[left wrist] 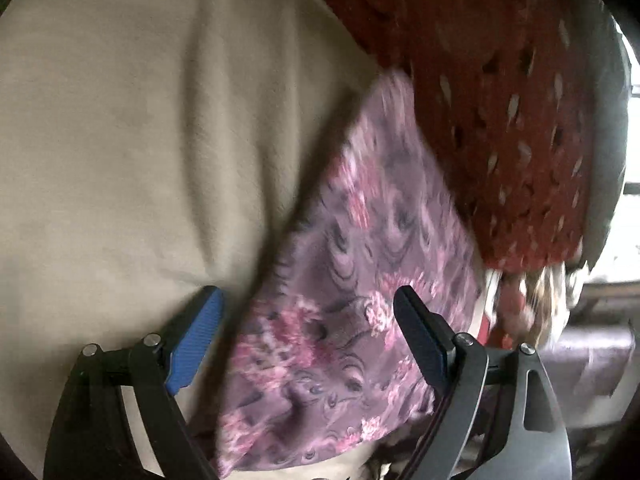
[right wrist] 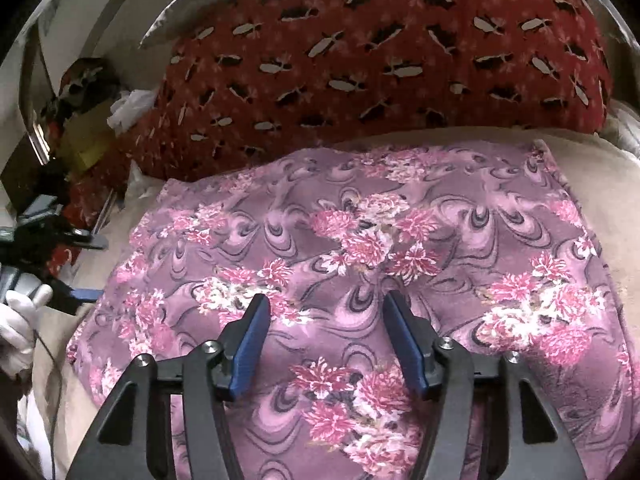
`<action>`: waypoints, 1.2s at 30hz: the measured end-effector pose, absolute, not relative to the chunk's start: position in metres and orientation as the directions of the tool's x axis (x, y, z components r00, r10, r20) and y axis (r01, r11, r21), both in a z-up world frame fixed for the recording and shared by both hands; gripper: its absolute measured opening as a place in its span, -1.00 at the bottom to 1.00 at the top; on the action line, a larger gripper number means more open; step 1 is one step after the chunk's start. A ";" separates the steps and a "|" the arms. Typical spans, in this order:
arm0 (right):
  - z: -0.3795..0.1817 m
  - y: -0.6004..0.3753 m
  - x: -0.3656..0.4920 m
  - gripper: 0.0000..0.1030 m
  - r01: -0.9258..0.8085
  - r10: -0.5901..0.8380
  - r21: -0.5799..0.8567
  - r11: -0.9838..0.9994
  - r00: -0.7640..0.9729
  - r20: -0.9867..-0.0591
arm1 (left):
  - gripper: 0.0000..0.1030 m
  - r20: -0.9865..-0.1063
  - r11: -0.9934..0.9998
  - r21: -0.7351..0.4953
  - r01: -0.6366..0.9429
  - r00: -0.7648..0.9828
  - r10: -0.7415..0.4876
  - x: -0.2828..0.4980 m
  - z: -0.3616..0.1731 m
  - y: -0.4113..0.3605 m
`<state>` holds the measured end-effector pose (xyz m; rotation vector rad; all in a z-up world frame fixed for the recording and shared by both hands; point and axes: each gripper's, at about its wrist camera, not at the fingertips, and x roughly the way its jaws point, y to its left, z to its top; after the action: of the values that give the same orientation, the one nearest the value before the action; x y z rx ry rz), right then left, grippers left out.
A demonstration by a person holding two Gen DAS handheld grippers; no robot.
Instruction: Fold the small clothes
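Floral cloth is lying flat on beige bedsheet; right gripper is hovering over it, jaws parted, nothing gripped. Left gripper is gaping wide over its edge. Red patterned pillow is bordering the far side.

You're in a home bedroom: a beige bedsheet, a red patterned pillow along its far edge, clutter beside it

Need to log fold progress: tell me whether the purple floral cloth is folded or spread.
Lying flat on the beige sheet as a neat rectangle, the floral cloth has straight edges. Whether it is doubled over, cannot tell: no layers show.
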<state>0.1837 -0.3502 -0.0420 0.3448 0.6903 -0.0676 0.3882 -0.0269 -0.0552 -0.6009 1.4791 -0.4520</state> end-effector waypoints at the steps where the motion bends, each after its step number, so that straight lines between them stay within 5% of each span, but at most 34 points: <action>1: -0.042 -0.351 0.184 0.19 0.173 0.054 0.292 0.941 0.772 -0.633 | 0.71 -0.791 0.789 -0.612 -0.054 0.052 -0.610 0.389 -0.054 -0.033; 5: -0.041 -0.352 0.182 0.19 0.172 0.055 0.294 0.940 0.775 -0.629 | 0.71 -0.706 0.704 -0.709 0.048 -0.042 -0.707 0.387 -0.044 -0.058; 7: -0.042 -0.354 0.177 0.19 0.171 0.060 0.302 0.938 0.778 -0.626 | 0.71 -0.732 0.723 -0.679 0.128 -0.047 -0.680 0.384 -0.039 -0.069; 14: -0.044 -0.356 0.178 0.19 0.163 0.079 0.329 0.930 0.787 -0.612 | 0.71 -0.625 0.621 -0.780 0.081 -0.044 -0.779 0.381 -0.035 -0.073; 19: -0.045 -0.360 0.176 0.20 0.156 0.099 0.358 0.920 0.794 -0.600 | 0.72 -0.637 0.620 -0.756 0.209 -0.017 -0.771 0.375 -0.013 -0.090; 23: -0.044 -0.360 0.176 0.20 0.153 0.102 0.362 0.919 0.796 -0.597 | 0.71 -0.712 0.703 -0.701 0.118 -0.085 -0.697 0.387 -0.056 -0.088; 27: -0.044 -0.362 0.175 0.20 0.149 0.109 0.369 0.917 0.798 -0.593 | 0.71 -0.666 0.663 -0.745 0.071 -0.042 -0.745 0.384 -0.058 -0.086; 29: -0.044 -0.362 0.175 0.20 0.149 0.110 0.370 0.917 0.797 -0.594 | 0.42 -0.679 0.676 -0.732 0.090 -0.017 -0.734 0.379 -0.049 -0.092; 30: -0.044 -0.362 0.175 0.20 0.149 0.111 0.371 0.917 0.797 -0.594 | -0.11 -0.690 0.685 -0.721 0.101 -0.017 -0.724 0.377 -0.045 -0.095; 31: -0.044 -0.362 0.175 0.20 0.149 0.110 0.370 0.917 0.797 -0.594 | -0.39 -0.698 0.691 -0.714 0.113 -0.027 -0.716 0.374 -0.041 -0.100; 36: -0.039 -0.364 0.177 0.19 0.160 0.119 0.376 0.913 0.776 -0.619 | -0.44 -0.686 0.683 -0.719 0.129 0.027 -0.727 0.362 -0.011 -0.104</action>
<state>0.1765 -0.3637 -0.0392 0.4290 0.6870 -0.0230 0.3622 -0.1044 -0.0112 -0.5409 1.3978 -0.7129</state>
